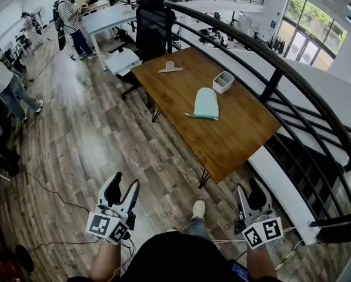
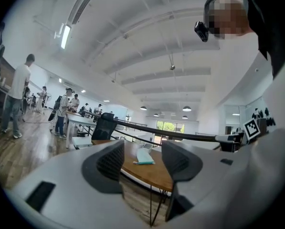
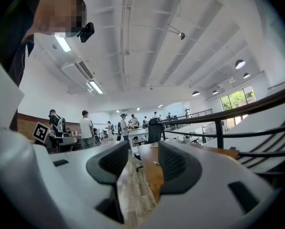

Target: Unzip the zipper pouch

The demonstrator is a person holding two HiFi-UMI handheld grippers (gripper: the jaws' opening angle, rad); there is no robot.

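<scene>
Lying flat near the middle of the wooden table (image 1: 237, 143), the pale teal zipper pouch (image 1: 206, 103) runs lengthwise away from you. Its rounded end points at the white bin (image 1: 223, 81) just beyond it, and its straight, darker edge faces you, with a small tab poking out at that edge's left end. A beige item (image 1: 170, 67) sits well apart, toward the table's far left corner. Your left gripper (image 1: 124, 184) is well short of the table's near corner, over the plank floor (image 1: 75, 140), jaws spread wide and nothing between them. Your right gripper (image 1: 248, 188) is level with it, jaws parted less widely and also empty. A black railing (image 1: 263, 54) curves along the table's far side, a black office chair (image 1: 153, 22) stands behind it, and people (image 1: 72, 19) stand off to the left in the open office.
</scene>
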